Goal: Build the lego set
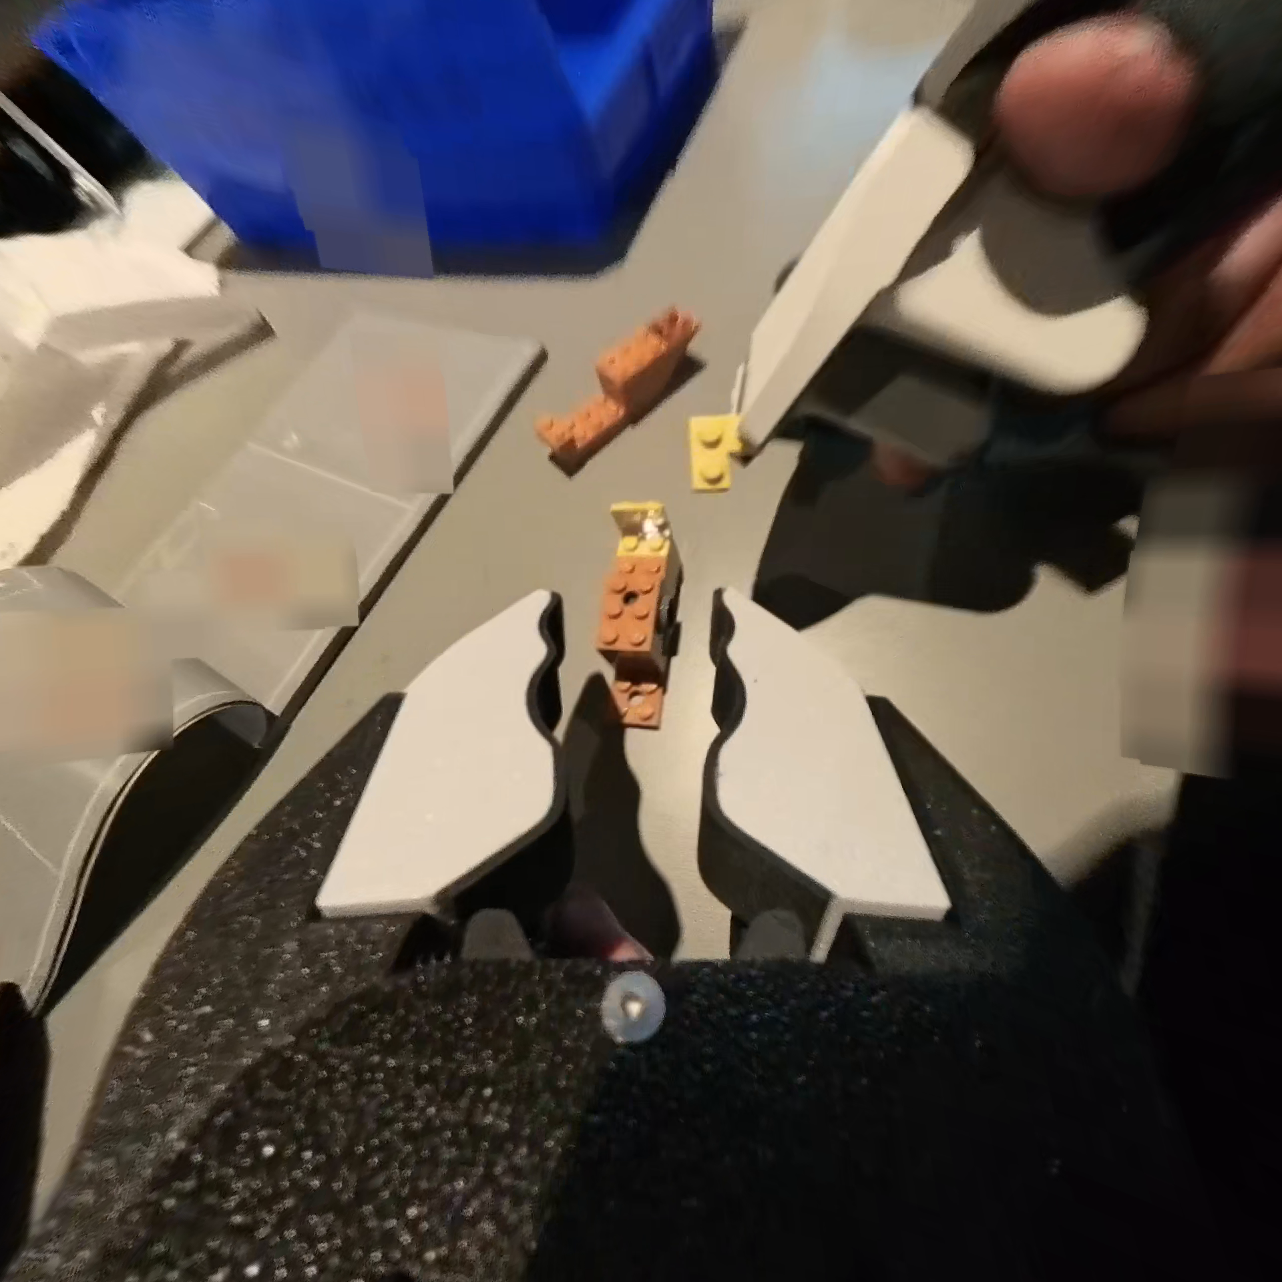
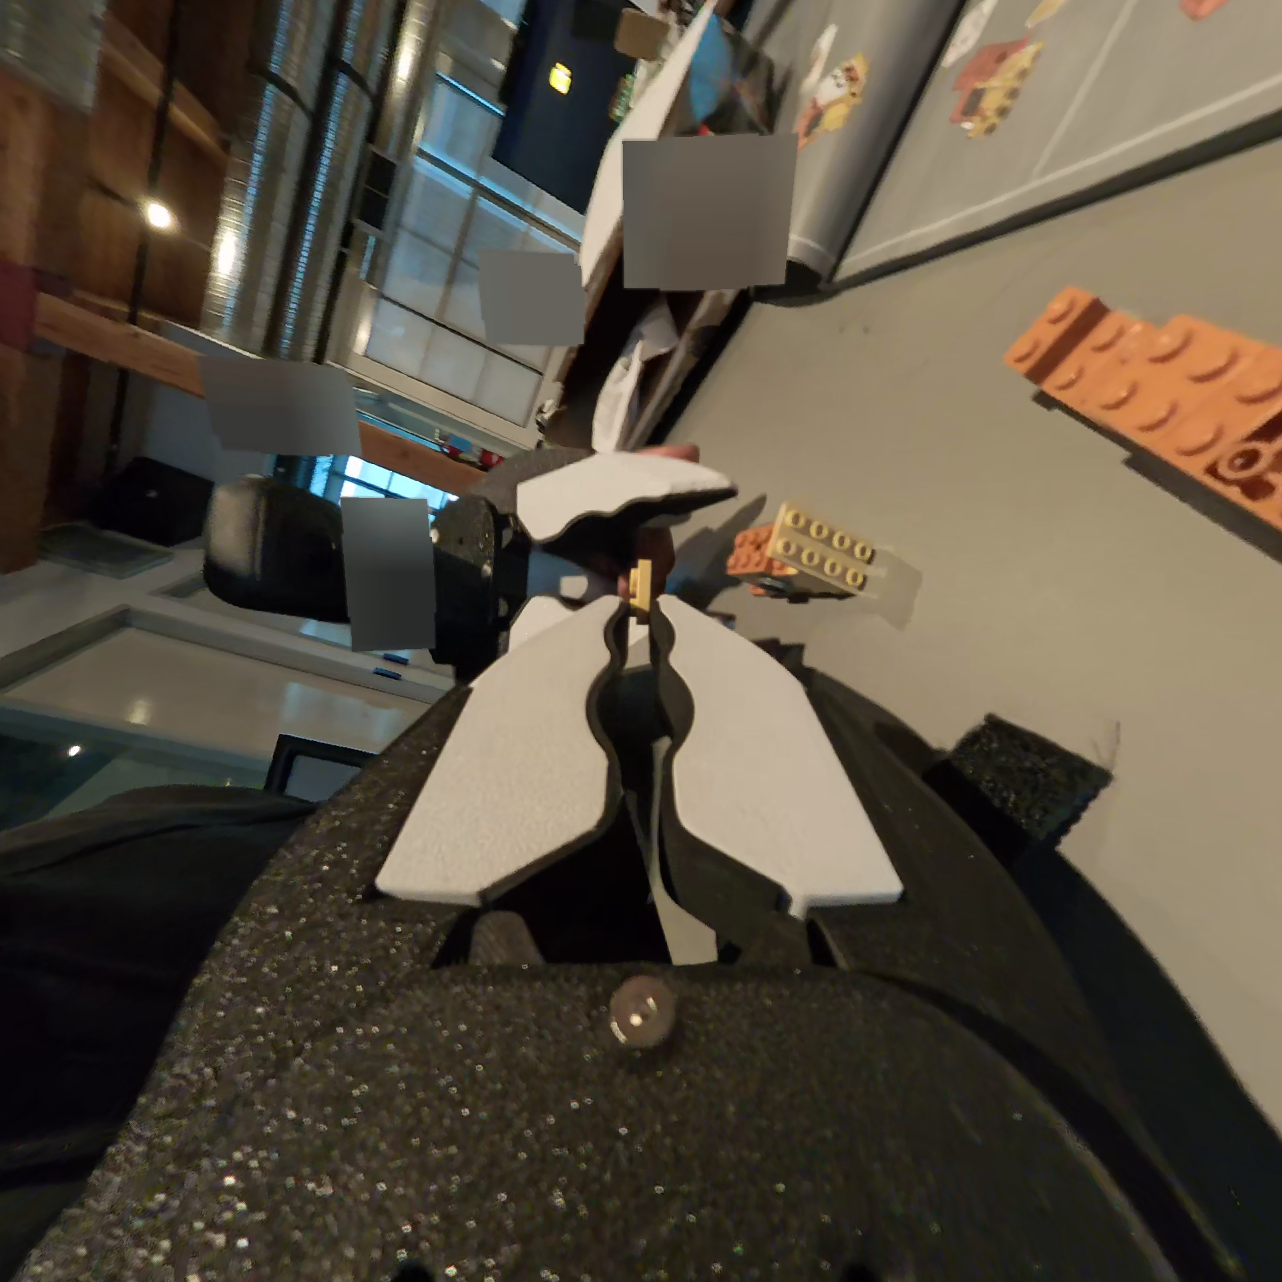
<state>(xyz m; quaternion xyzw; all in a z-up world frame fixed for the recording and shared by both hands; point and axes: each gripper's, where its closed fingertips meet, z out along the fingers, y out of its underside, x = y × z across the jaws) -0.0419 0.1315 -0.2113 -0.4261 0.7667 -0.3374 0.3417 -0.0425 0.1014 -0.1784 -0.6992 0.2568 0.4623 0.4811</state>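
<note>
A small brown and tan brick assembly stands on the grey table, between and just ahead of the fingertips of my left gripper. The left gripper is open and does not touch it. My right gripper is shut on a small yellow plate, held edge-on above the table. In the left wrist view the right gripper comes in from the upper right with the yellow plate at its tip. The assembly shows in the right wrist view just beyond the plate.
A larger orange stepped brick assembly lies farther back, also in the right wrist view. An instruction booklet lies to the left, a blue bin stands behind, and white plastic bags sit at far left. One gripper's finger ends stand about 5 centimeters off the other's.
</note>
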